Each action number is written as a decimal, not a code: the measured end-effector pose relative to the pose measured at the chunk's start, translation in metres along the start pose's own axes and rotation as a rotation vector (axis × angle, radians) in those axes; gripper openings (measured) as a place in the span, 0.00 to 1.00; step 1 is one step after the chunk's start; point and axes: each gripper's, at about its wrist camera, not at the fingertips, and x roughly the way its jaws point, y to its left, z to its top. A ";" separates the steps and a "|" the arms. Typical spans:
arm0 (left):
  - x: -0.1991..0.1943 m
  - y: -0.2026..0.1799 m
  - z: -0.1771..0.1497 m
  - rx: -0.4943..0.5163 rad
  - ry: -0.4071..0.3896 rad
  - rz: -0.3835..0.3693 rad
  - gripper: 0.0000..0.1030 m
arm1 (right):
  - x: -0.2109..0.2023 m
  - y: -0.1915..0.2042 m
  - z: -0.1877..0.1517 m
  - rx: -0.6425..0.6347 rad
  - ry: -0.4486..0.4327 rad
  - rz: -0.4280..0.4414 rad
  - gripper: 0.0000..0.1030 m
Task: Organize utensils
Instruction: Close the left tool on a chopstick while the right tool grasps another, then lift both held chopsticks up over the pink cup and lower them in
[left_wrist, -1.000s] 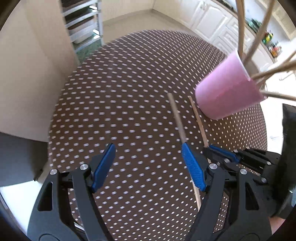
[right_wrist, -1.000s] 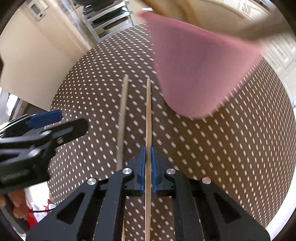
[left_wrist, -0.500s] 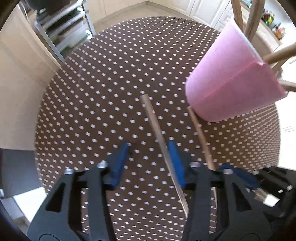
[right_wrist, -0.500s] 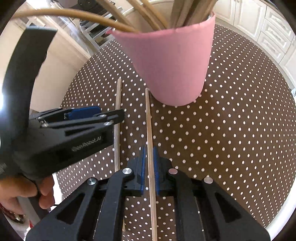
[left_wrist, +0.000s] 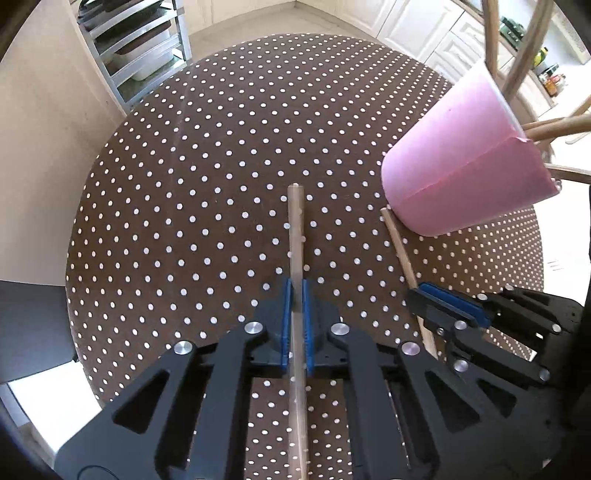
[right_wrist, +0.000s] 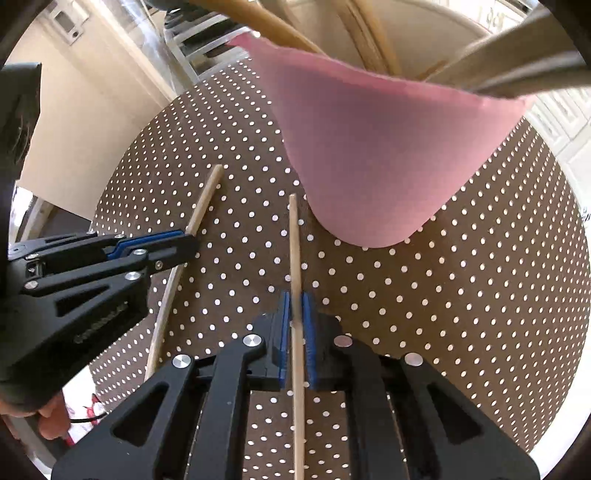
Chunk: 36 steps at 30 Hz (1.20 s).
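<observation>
A pink cup (left_wrist: 465, 173) with several wooden utensils in it stands on the brown polka-dot table (left_wrist: 207, 155); it also shows in the right wrist view (right_wrist: 373, 147). My left gripper (left_wrist: 296, 291) is shut on a thick wooden stick (left_wrist: 296, 229); both show from the side in the right wrist view, the gripper (right_wrist: 184, 242) and the stick (right_wrist: 205, 199). My right gripper (right_wrist: 296, 299) is shut on a thin wooden stick (right_wrist: 293, 236) whose tip lies by the cup's base. It shows in the left wrist view (left_wrist: 419, 295) with its stick (left_wrist: 397, 240).
A metal shelf rack (left_wrist: 136, 48) stands beyond the table's far edge. White kitchen cabinets (left_wrist: 417, 29) are behind the cup. A beige wall (left_wrist: 40, 129) is at the left.
My left gripper has moved right over the thick stick and shut on it. My right gripper stays shut on the thin stick, now closer to the cup.
</observation>
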 end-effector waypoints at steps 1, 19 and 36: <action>-0.002 0.002 -0.002 0.001 -0.004 -0.004 0.06 | 0.001 0.001 0.000 0.001 0.001 -0.001 0.05; -0.116 0.065 -0.032 0.053 -0.209 -0.139 0.06 | -0.095 0.026 -0.035 0.085 -0.245 0.069 0.04; -0.276 0.026 -0.077 0.269 -0.573 -0.160 0.06 | -0.257 0.059 -0.090 0.116 -0.651 -0.038 0.04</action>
